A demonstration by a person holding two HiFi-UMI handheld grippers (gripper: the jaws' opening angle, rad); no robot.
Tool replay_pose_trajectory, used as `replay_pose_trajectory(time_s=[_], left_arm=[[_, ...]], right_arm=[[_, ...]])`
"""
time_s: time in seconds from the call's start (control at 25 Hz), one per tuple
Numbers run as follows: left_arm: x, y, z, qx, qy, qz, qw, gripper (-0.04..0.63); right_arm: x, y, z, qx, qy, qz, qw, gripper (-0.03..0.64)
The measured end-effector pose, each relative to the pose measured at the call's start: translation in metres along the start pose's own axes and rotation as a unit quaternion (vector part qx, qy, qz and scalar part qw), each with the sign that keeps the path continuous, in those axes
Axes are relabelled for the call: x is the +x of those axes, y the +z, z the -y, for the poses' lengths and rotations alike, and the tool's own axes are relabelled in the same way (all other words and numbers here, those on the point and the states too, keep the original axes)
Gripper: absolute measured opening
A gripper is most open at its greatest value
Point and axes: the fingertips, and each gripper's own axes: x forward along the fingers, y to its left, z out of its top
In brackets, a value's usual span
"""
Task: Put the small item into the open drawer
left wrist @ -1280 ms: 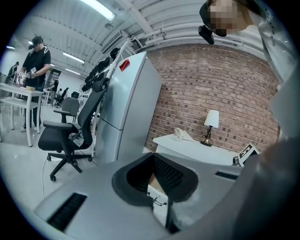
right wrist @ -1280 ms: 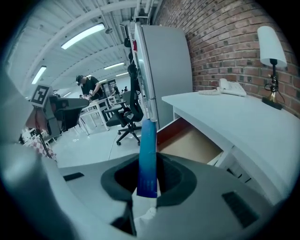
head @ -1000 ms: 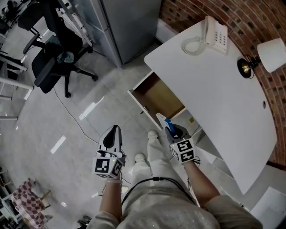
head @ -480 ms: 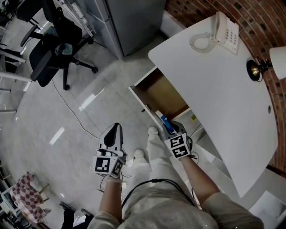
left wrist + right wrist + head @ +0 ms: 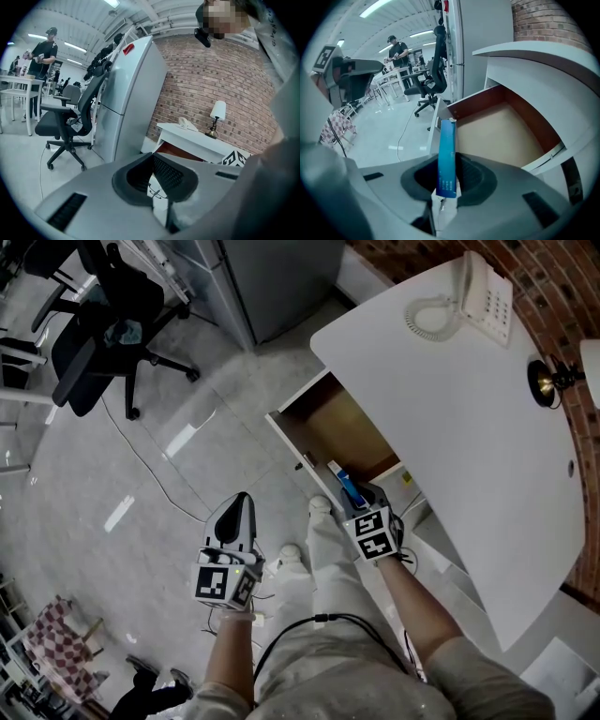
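blue box (image 5: 447,154) at the drawer (image 5: 337,427)
right claw (image 5: 355,499) pinches its near end, jaws just eased slightly; it points lengthwise out over the open drawer's front edge. left claw (image 5: 241,503) closed, empty.

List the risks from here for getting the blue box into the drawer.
1. The right hand-held gripper has just been opening its jaws with the blue box between them, so the box might slip out early.
2. In the right gripper view the box lines up with the drawer's front panel, not clearly over the inside; it may catch the panel or drop outside.
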Motion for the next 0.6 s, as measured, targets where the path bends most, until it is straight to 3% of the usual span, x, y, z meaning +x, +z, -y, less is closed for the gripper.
replay_pose_trajectory(time_s=[0.6], left_arm=[[0.014,-0.008,-0.005,-0.009,-0.004,0.004,0.9999,0.006]], right_arm=[[0.023,-0.006,0.006,0.033,0.013,-0.016,0.999,0.103]])
